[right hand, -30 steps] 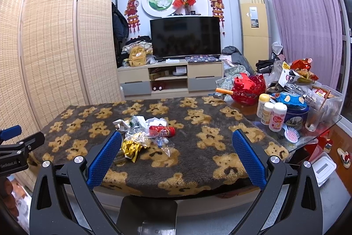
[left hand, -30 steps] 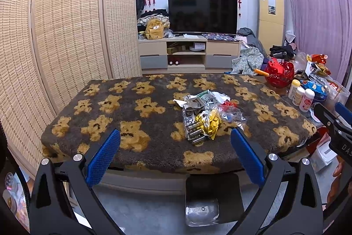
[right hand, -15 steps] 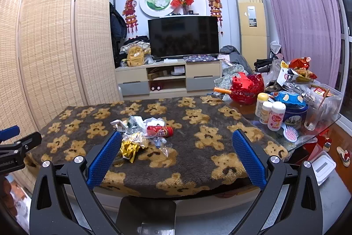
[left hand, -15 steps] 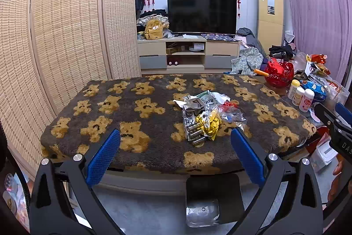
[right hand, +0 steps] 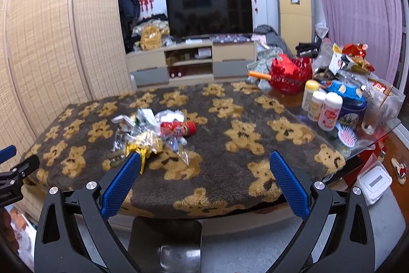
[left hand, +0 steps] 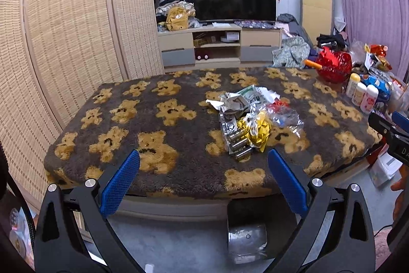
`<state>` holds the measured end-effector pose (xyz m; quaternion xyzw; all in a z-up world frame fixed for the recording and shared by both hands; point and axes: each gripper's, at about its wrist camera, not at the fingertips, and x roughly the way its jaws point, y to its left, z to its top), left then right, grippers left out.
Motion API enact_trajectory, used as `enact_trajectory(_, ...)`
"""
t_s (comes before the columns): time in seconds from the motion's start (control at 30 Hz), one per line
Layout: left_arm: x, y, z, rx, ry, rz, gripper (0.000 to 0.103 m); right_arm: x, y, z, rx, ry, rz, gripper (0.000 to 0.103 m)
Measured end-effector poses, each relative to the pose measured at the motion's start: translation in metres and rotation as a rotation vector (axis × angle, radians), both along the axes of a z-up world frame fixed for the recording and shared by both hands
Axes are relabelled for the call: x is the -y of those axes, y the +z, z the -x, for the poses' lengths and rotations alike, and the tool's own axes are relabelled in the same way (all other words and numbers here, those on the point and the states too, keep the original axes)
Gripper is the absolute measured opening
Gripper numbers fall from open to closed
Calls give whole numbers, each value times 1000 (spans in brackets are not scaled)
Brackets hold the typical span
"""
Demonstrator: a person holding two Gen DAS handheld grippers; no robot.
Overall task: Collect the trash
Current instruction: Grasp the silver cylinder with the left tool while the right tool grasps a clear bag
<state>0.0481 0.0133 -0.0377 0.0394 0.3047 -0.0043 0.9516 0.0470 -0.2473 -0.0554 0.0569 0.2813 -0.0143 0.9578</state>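
left gripper (left hand: 203, 165) wide, empty | right gripper (right hand: 204, 166) wide, empty | wrapper pile (left hand: 251, 122) ahead on bear-print blanket (left hand: 153, 119) | red can (right hand: 179, 129) beyond right gripper's left finger

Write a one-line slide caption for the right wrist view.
Open right gripper faces a heap of crumpled wrappers and a red snack can on the bear-print brown blanket.

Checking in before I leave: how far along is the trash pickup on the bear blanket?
Nothing looks done yet. The trash pile lies together on the blanket: yellow wrapper, batteries, red can. Nothing is in hand; the left gripper and right gripper are both open, short of the pile. The whole pickup remains; no bin is clearly identifiable.
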Motion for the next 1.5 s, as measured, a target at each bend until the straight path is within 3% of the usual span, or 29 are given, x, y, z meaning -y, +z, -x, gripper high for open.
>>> enact_trajectory(0.3, -1, -38, -44, -102, -68, 34, 95, -10, -33, -47, -136, 27, -75, 101)
enact_trajectory(0.57, -10, -61, -74, -172, -85, 45, 95, -48, -51, -89, -142, 148, -26, 100)
enact_trajectory(0.67, -13, -67, -83, -187, -84, 38, 91, -64, -61, -106, -160, 196, -16, 90)
enact_trajectory(0.8, -15, -74, -96, -209, -91, 36, 85, -83, -65, -120, -151, 248, 5, 85)
enact_trajectory(1.0, -11, -80, -112, -223, -129, 63, 83, -105, -69, -145, -154, 303, 82, 82)
enact_trajectory(1.1, -5, -82, -121, -224, -146, 72, 83, -105, -76, -156, -184, 312, 99, 71)
enact_trajectory(1.17, 0, -84, -126, -225, -157, 77, 83, -102, -80, -161, -199, 313, 89, 54)
enact_trajectory(1.27, 10, -89, -134, -234, -183, 87, 82, -95, -85, -166, -211, 310, 70, 39)
enact_trajectory(1.37, 21, -97, -143, -248, -204, 96, 77, -84, -87, -170, -214, 308, 28, 29)
enact_trajectory(1.5, 29, -105, -153, -260, -202, 94, 64, -69, -84, -167, -191, 304, -15, 23)
